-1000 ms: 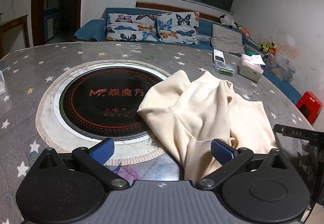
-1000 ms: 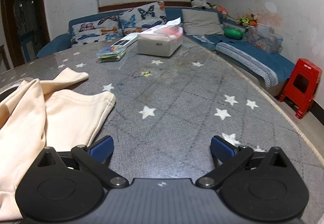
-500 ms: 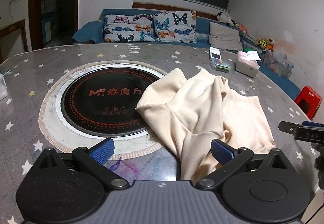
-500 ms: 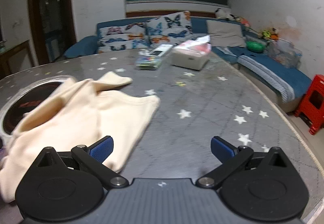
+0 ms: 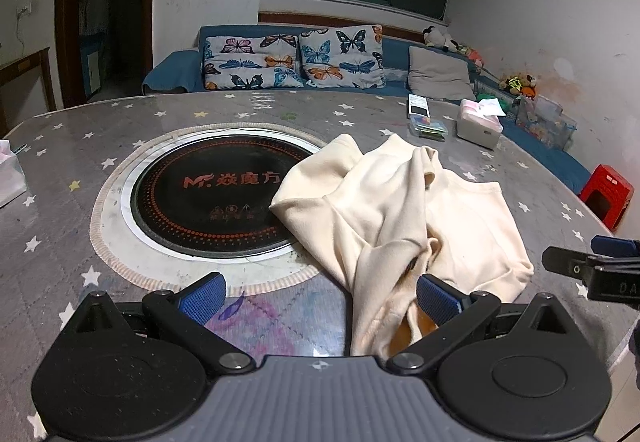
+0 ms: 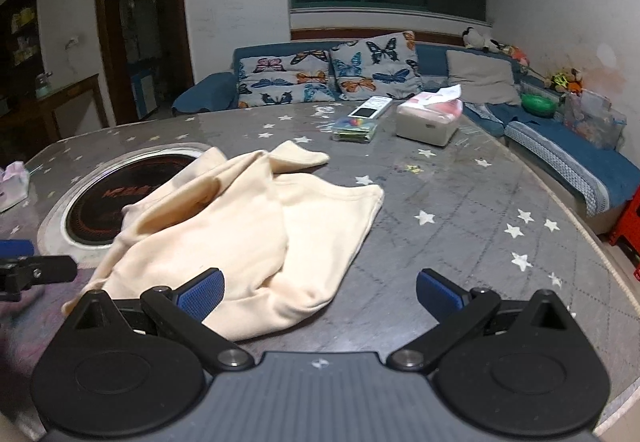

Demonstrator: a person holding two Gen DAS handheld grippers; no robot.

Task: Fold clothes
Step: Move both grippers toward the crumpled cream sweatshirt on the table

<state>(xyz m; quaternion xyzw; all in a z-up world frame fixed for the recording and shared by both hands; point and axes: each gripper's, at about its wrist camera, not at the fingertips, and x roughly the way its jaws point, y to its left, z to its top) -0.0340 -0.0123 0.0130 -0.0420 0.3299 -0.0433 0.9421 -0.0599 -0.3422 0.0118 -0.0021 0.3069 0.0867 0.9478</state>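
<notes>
While crumpled, cream garment (image 5: 404, 218) stretches away from viewer.

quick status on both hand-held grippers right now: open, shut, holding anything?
Left hand-held gripper: open, holding nothing; its right finger sits beside the cream garment.
Right hand-held gripper: open, holding nothing, at the garment's near edge.

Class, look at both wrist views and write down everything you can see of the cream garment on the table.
The cream garment is a soft, fleecy-looking piece, plain and unprinted, with stitched hems. It lies crumpled and unfolded on the grey star-patterned table, layers bunched over one another, one corner lapping the rim of the round black cooktop. A flap points toward the sofa side. Its near edge lies by the open left gripper and right gripper; neither grips it.
</notes>
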